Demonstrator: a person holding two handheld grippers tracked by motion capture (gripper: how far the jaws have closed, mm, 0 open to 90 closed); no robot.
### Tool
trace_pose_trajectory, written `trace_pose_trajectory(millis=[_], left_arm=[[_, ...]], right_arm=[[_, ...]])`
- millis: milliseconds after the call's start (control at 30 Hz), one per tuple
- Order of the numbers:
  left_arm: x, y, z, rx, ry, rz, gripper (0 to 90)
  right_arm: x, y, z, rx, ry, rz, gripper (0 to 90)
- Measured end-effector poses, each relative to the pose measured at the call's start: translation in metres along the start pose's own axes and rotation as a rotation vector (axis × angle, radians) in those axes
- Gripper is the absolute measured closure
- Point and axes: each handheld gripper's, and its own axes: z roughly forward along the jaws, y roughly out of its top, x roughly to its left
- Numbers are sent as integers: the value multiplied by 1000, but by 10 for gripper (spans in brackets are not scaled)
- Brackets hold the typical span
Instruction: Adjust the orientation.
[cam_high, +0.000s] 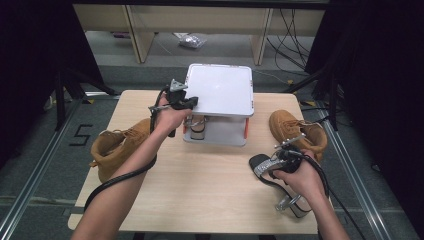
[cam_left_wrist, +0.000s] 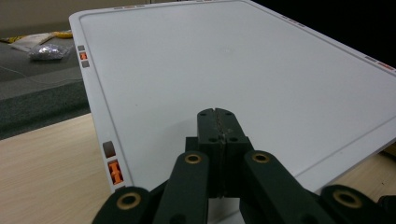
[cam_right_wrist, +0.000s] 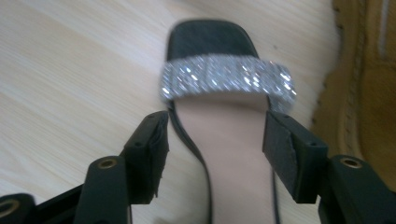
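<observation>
Two grippers work over the table (cam_high: 200, 190). The left gripper (cam_left_wrist: 218, 122) has its jaws pressed together with nothing between them, hovering over the white top shelf (cam_left_wrist: 224, 70) of the small rack. The right gripper (cam_right_wrist: 215, 140) has its jaws spread apart on either side of the glittery sandal (cam_right_wrist: 224, 93), which lies on the table just beside a tan boot (cam_high: 295, 127).

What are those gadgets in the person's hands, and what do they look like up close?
They are hand-held tools with two jaws. The left gripper and the right gripper are black, with boxy flat-faced jaws on linked bars joined by brass-coloured rivets. Each carries a grey three-cornered plate on top and trails a thick black cable along the forearm. The forearms are bare, with no sleeves in view.
</observation>
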Motion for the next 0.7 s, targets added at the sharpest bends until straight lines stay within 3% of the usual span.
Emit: trace_pose_trajectory(millis=[167, 233, 267, 300, 567, 633, 700], left_arm=[[-1, 1, 0, 10, 6, 6, 894], [0, 1, 0, 3, 4, 3, 894], [0, 0, 0, 3, 3, 6, 894], [0, 0, 0, 3, 3, 6, 894], [-1, 1, 0, 8, 7, 6, 894], [0, 0, 0, 3, 4, 4, 894], [0, 0, 0, 3, 3, 2, 894]], right_arm=[[-9, -13, 4, 64, -12, -15, 379], [-9, -17, 6, 109, -13, 4, 372], [-11, -19, 9, 97, -22, -12, 367], [-10, -20, 9, 127, -24, 10, 361], [-16, -25, 19, 148, -38, -3, 340], [-15, -26, 21, 176, -43, 19, 337], [-21, -27, 27, 166, -59, -28, 335]])
